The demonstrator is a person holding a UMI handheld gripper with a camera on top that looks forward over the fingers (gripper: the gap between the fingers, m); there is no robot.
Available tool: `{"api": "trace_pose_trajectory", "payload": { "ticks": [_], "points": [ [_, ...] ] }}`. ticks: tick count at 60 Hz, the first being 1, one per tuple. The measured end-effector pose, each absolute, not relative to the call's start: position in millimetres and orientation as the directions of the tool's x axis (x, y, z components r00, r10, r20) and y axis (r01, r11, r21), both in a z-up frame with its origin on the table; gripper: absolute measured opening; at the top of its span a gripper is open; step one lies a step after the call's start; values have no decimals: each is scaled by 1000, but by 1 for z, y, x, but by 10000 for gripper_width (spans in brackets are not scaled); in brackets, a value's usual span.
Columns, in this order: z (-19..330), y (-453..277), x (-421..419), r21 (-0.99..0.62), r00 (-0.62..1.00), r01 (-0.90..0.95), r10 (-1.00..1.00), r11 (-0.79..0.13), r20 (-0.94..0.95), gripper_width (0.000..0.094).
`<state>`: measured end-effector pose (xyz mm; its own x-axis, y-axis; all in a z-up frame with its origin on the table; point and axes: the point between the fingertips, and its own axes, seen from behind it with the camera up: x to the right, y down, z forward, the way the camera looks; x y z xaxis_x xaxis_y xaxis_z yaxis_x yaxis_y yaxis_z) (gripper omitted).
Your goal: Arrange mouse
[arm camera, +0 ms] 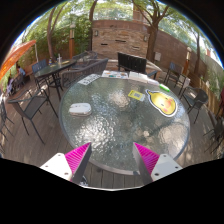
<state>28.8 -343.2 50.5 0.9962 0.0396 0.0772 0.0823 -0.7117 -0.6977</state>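
Note:
A round glass table (120, 135) stands just ahead of my fingers on a wooden deck. A small white mouse (80, 108) lies on the left part of the tabletop, well beyond the fingers. A yellow-orange pad (163, 101) with a dark rim lies on the right part of the table, with a green sheet (137, 94) next to it. My gripper (112, 160) is open and empty, held back from the table's near edge, with nothing between the pink pads.
A dark screen (131, 63) stands at the far side of the table, with white papers (90, 80) near it. Metal chairs (30, 105) and another table (55, 66) stand at the left. More chairs (195, 98) stand at the right, before a brick wall.

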Motion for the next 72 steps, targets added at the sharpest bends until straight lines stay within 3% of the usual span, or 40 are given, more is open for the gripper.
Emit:
{"api": "trace_pose_trajectory", "payload": {
  "ticks": [24, 54, 59, 66, 72],
  "points": [
    [-13, -194, -80, -708, 986, 157, 145, -689, 79, 853],
    [-9, -109, -77, -738, 980, 196, 154, -645, 125, 846],
    [-13, -104, -77, -734, 980, 194, 160, -651, 117, 776],
    [-18, -107, -90, -725, 988, 121, 150, -678, 25, 533],
    [-18, -109, -90, -722, 993, 86, 120, -686, 4, 486]
  ]
}}
